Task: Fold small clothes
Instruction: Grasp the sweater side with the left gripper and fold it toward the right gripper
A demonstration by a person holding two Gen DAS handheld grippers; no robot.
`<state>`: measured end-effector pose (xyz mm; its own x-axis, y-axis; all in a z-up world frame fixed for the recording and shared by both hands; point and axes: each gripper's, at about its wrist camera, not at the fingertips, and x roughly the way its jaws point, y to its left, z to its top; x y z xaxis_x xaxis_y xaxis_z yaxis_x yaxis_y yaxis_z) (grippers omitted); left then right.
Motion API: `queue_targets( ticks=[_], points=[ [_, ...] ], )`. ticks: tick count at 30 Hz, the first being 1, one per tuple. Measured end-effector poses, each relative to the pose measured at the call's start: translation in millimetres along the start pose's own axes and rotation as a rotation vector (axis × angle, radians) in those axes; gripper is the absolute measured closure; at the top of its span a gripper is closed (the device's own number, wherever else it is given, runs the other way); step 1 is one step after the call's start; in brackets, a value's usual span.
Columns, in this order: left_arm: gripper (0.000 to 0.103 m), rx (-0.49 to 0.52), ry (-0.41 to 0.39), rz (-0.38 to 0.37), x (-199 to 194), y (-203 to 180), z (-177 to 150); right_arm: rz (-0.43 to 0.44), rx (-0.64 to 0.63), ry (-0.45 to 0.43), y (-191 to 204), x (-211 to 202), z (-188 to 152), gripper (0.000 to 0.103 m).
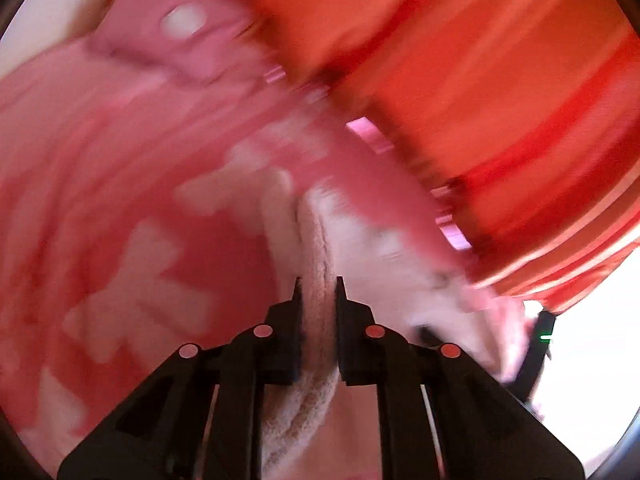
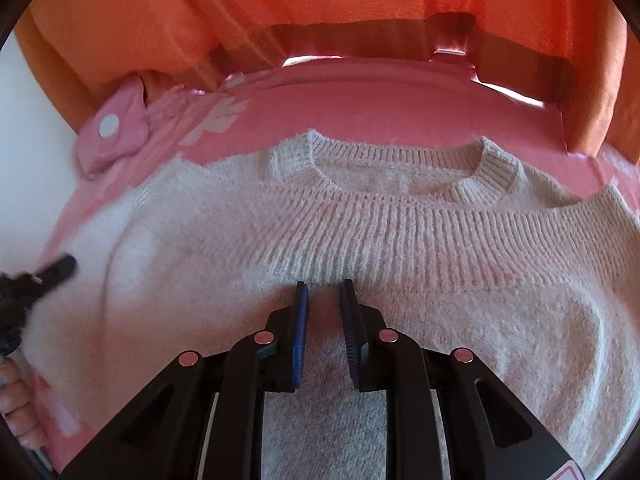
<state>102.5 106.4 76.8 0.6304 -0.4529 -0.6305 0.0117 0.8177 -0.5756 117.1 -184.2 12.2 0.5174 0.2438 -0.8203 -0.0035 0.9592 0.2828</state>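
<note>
Left gripper (image 1: 318,286) apparently clamped; right gripper (image 2: 324,290) narrow.

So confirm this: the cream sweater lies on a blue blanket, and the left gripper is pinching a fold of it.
Wrong on the colour. The blanket under the sweater is pink with white shapes, as the right wrist view shows. The rest holds: the left gripper is shut on a fold of the sweater.

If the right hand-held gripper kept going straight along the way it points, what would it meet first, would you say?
Most likely the cream knit sweater itself: the right hand-held gripper points steeply down at its ribbed chest panel, with the knit already between its fingers, so hardly any gap seems left. Depth is hard to judge.
</note>
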Motion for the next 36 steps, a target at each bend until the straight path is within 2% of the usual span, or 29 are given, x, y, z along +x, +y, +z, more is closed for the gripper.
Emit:
queue_targets(
  ticks=[1, 3, 4, 5, 8, 11, 14, 16, 18, 20, 21, 22, 23, 25, 26, 28, 30, 31, 33, 35, 36],
  points=[
    [0.092, 0.036, -0.019, -0.028, -6.2, -18.8, -0.1, 0.017, 0.028, -0.019, -5.5, -9.9, 2.6, 0.084],
    [0.092, 0.141, -0.052, -0.089, -18.9, -72.3, -8.4, 0.043, 0.09, -0.086, -22.7, -39.7, 6.9, 0.076],
    [0.092, 0.185, -0.058, -0.11, -20.8, -94.4, -14.3, 0.049, 0.116, -0.115, -31.9, -53.4, 7.6, 0.07],
    [0.092, 0.235, -0.056, -0.138, -20.6, -121.3, -23.4, 0.05, 0.154, -0.148, -46.6, -70.6, 6.7, 0.065],
    [0.094, 0.317, -0.015, -0.212, -6.4, -176.4, -47.3, 0.005, 0.257, -0.196, -91.2, -104.9, -0.7, 0.064],
    [0.095, 0.398, 0.099, -0.241, 39.5, -230.5, -92.0, -0.032, 0.373, -0.219, -143.0, -128.8, -10.8, 0.062],
    [0.095, 0.435, 0.223, -0.186, 95.2, -250.3, -138.6, -0.035, 0.44, -0.223, -175.3, -141.8, -21.6, 0.061],
    [0.095, 0.43, 0.276, -0.166, 113.1, -248.1, -158.5, -0.018, 0.453, -0.214, -185.8, -146.4, -28.7, 0.06],
    [0.093, 0.436, 0.239, -0.181, 99.8, -243.7, -169.5, 0.028, 0.456, -0.199, -190.3, -149.9, -34.4, 0.054],
    [0.073, 0.485, 0.177, -0.205, 66.8, -239.1, -171.1, 0.09, 0.444, -0.189, -189.0, -151.5, -38.2, 0.044],
    [0.05, 0.504, 0.157, -0.204, 52.8, -235.8, -168.9, 0.118, 0.432, -0.179, -186.6, -151.0, -38.5, 0.041],
    [0.036, 0.524, 0.121, -0.196, 35.7, -230.9, -166.8, 0.135, 0.424, -0.17, -184.0, -149.8, -38.6, 0.036],
    [0.033, 0.547, 0.089, -0.187, 22.4, -224.4, -166.2, 0.161, 0.414, -0.15, -180.7, -146.9, -37.8, 0.034],
    [0.022, 0.646, 0.066, -0.107, 1.9, -205.3, -165.6, 0.196, 0.398, -0.099, -171.9, -137.4, -36.4, 0.032],
    [0.022, 0.681, 0.067, -0.058, 1.9, -197.9, -165.2, 0.205, 0.387, -0.05, -165.8, -127.6, -35.3, 0.032],
    [0.021, 0.764, 0.065, 0.086, 4.7, -176.3, -171.0, 0.2, 0.372, 0.04, -154.8, -110.2, -36.6, 0.032],
    [0.021, 0.786, 0.102, 0.162, 14.0, -154.6, -177.0, 0.183, 0.349, 0.09, -144.0, -97.2, -39.1, 0.032],
    [0.021, 0.775, 0.136, 0.17, 19.9, -145.0, -179.5, 0.166, 0.326, 0.11, -135.3, -89.8, -39.5, 0.031],
    [0.022, 0.751, 0.175, 0.166, 33.3, -137.0, -184.0, 0.145, 0.281, 0.11, -119.8, -83.5, -39.0, 0.037],
    [0.031, 0.754, 0.176, 0.165, 39.7, -136.1, -189.2, 0.163, 0.241, 0.06, -109.2, -90.2, -34.4, 0.084],
    [0.045, 0.753, 0.171, 0.166, 44.0, -137.0, -188.6, 0.186, 0.237, 0.01, -106.9, -99.1, -31.0, 0.086]
  ],
)
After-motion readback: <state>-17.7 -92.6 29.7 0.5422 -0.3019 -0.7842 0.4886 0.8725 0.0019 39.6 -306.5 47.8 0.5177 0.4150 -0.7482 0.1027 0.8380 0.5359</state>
